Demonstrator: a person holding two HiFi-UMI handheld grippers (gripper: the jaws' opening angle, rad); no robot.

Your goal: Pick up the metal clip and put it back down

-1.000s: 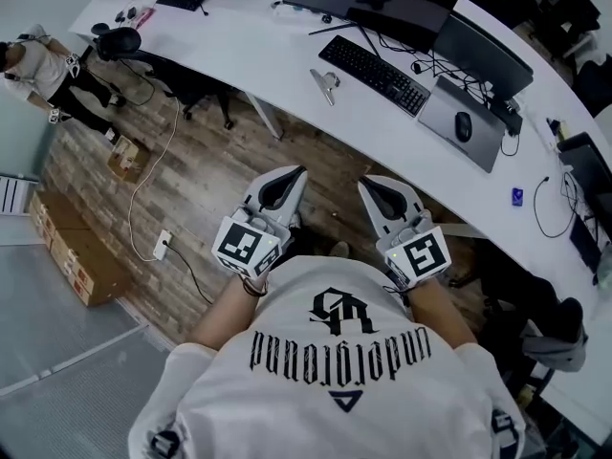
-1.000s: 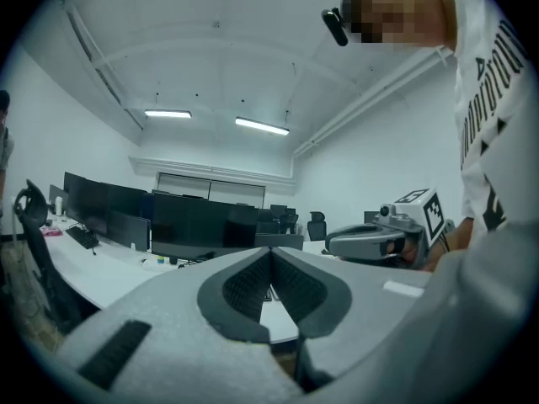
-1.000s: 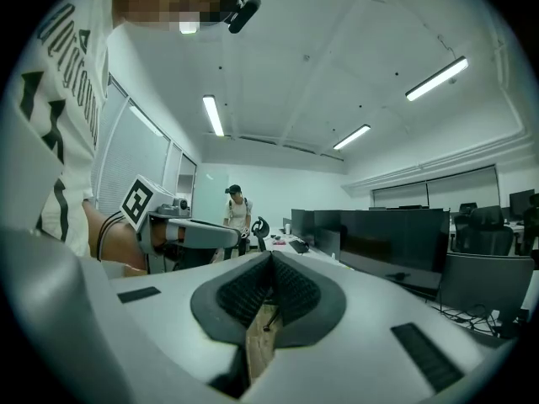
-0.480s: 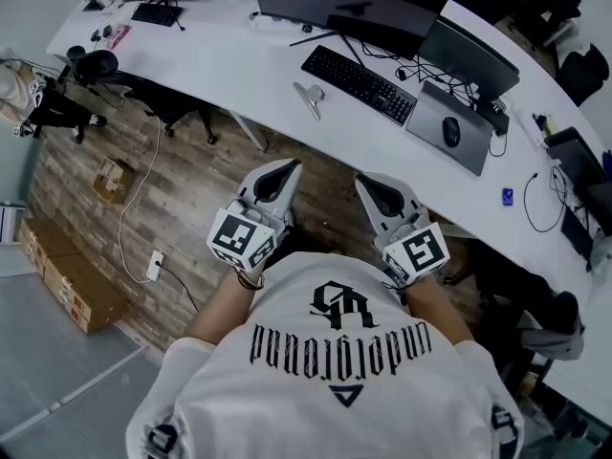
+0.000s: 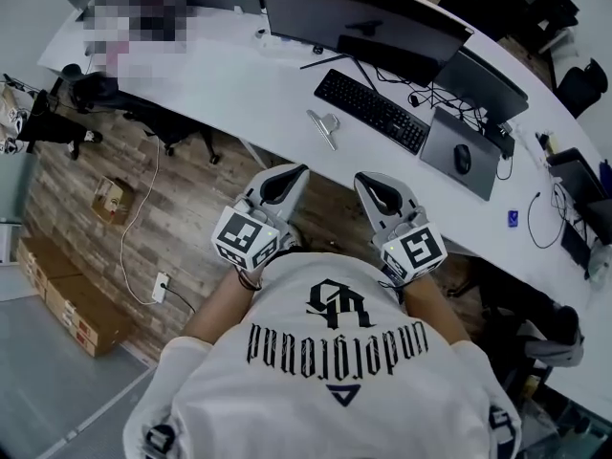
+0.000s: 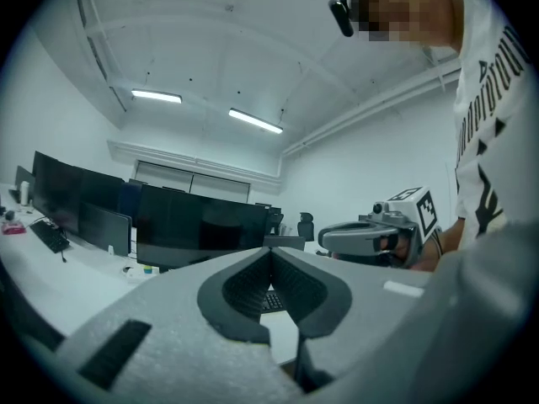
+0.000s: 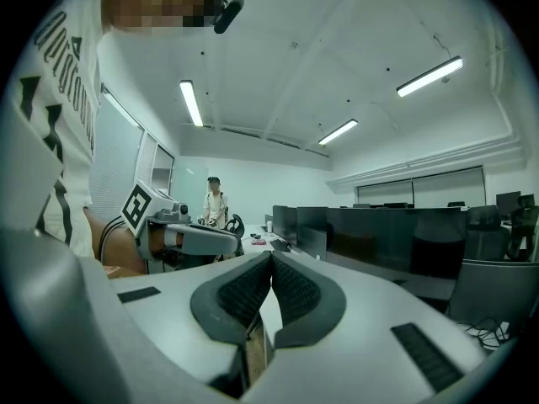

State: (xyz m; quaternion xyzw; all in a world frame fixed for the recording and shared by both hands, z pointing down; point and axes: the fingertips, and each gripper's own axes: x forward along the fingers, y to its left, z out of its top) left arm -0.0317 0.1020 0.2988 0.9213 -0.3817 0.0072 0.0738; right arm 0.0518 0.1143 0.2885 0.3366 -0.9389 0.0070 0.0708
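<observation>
The metal clip (image 5: 326,126) lies on the white desk (image 5: 239,75), left of the black keyboard (image 5: 371,110). I hold both grippers in front of my chest, above the wooden floor and short of the desk edge. The left gripper (image 5: 290,171) is shut with nothing in it, its dark pads (image 6: 253,286) pressed together. The right gripper (image 5: 369,179) is likewise shut and empty, pads (image 7: 296,291) touching. Each gripper shows in the other's view: the right gripper (image 6: 370,236) and the left gripper (image 7: 181,236). The clip lies well ahead of both, roughly between them.
A wide monitor (image 5: 363,22) stands behind the keyboard, with a grey pad (image 5: 449,137) carrying a mouse (image 5: 463,159) to its right. An office chair (image 5: 96,89) stands at the far left. Cardboard boxes (image 5: 62,290) and a power strip (image 5: 161,287) lie on the floor.
The head view has shifted a little, so the desk sits slightly differently in the frame. Both grippers stay shut and side by side in front of my chest.
</observation>
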